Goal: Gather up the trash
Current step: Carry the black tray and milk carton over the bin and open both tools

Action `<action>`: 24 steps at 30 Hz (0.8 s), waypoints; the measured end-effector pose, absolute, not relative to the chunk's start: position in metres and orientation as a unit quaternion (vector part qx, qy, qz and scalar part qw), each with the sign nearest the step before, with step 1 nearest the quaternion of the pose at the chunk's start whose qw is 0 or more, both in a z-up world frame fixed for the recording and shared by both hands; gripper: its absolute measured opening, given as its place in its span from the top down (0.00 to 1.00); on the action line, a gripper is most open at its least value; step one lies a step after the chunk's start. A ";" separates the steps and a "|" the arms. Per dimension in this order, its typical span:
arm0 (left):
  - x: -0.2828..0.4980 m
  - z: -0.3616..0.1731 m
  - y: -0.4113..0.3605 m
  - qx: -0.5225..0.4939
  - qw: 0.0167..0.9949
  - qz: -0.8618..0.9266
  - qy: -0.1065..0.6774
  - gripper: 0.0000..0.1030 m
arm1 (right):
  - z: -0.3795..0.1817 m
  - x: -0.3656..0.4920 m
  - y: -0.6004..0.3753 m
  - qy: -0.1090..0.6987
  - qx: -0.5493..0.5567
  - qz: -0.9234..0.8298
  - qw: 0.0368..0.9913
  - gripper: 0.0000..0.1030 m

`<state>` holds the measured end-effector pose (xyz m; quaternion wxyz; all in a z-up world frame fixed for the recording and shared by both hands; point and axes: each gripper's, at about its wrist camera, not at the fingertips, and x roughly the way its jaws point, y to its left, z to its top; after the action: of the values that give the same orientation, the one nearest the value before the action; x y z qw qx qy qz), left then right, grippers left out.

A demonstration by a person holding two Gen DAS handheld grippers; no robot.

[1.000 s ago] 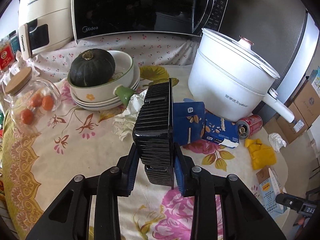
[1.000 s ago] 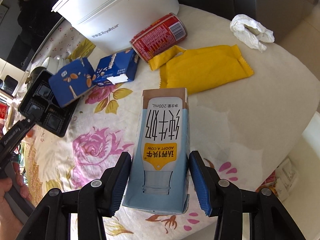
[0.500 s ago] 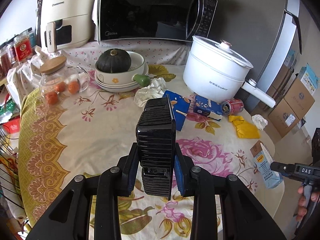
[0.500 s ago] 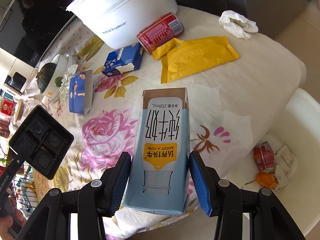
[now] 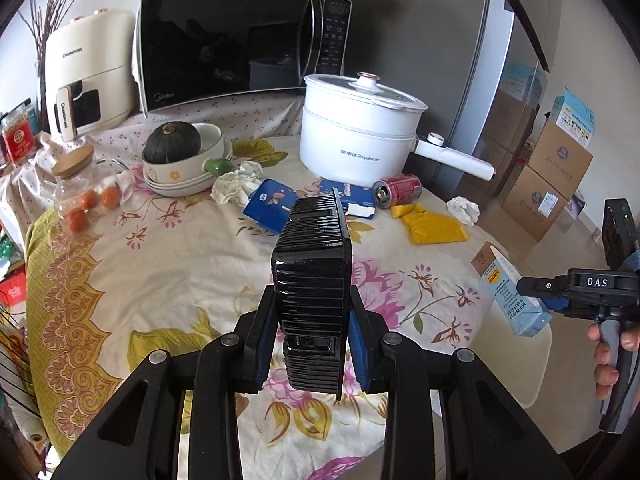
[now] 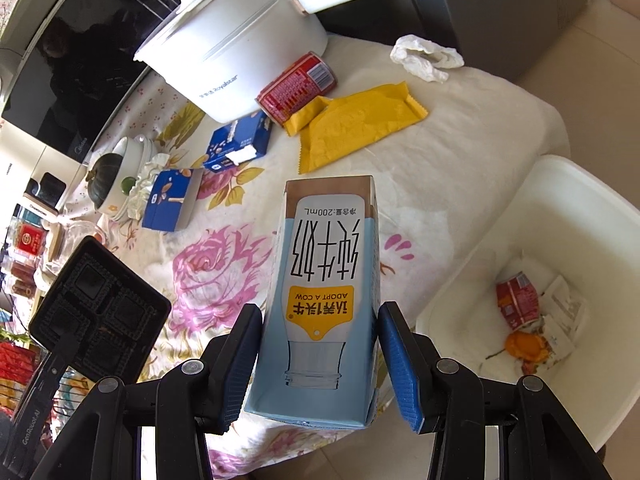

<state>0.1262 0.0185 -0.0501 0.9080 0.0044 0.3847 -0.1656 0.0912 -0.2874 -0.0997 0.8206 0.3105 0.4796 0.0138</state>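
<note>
We hold the left hand-held gripper (image 5: 311, 354) level above the near edge of the table (image 5: 180, 264), its blue pads clamped on a black plastic tray (image 5: 310, 280) that stands on edge, ribbed underside toward the camera. The right hand-held gripper (image 6: 320, 364) is raised off the table's corner, closed on a light-blue milk carton (image 6: 326, 292), a smooth printed box gripped near one end. In the right wrist view the tray's four square compartments (image 6: 98, 312) show at the left. Just right of the carton sits a white bin (image 6: 560, 240) holding a crushed red can (image 6: 516, 298) and scraps. Left on the flowered tablecloth are a yellow wrapper (image 6: 356, 124), a red can (image 6: 298, 88) lying on its side, two blue cartons (image 6: 238, 144), and crumpled tissues (image 6: 426, 58). A white electric pot (image 5: 358, 136), a bowl with a dark squash (image 5: 172, 144), a glass jar (image 5: 86, 188) and a microwave (image 5: 240, 40) stand behind.
</note>
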 end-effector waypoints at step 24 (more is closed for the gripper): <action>0.092 -0.075 -0.148 0.048 0.861 -0.323 0.390 0.67 | -0.113 0.021 -0.391 0.475 0.306 -0.076 0.822 0.49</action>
<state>0.0917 -0.1485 -0.0748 0.8606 0.0478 0.3905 -0.3235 0.0208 -0.3912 -0.1130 0.8217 0.3059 0.4749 -0.0762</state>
